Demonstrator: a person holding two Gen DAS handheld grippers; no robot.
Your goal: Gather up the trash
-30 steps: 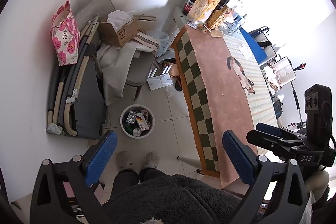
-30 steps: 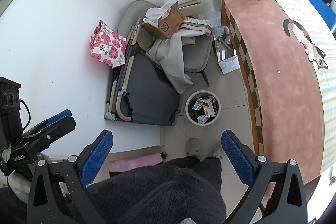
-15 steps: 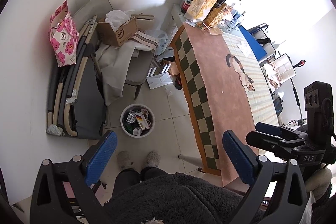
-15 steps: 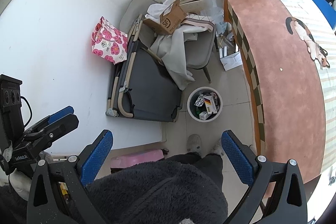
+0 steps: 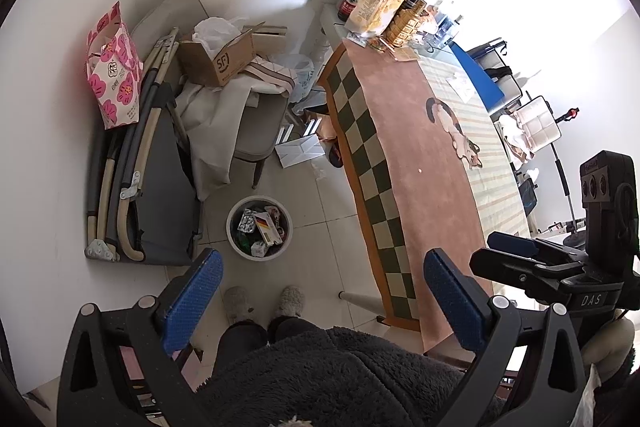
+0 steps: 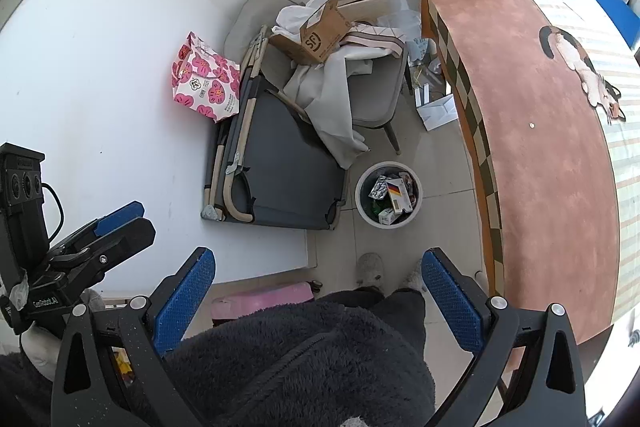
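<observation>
Both grippers are held up high over the tiled floor, pointing down. The left gripper (image 5: 322, 297) has its 2 blue-padded fingers spread wide with nothing in them, and same deal for the right gripper (image 6: 318, 295). The round white trash bin (image 5: 233, 227) sits on the floor just ahead of the person's fuzzy grey slippers (image 5: 262, 303), stuffed with foil blister packs and small boxes. It's between the folded grey cot (image 5: 160, 195) and the long table with the pinkish cat-print cloth (image 5: 420, 155).
</observation>
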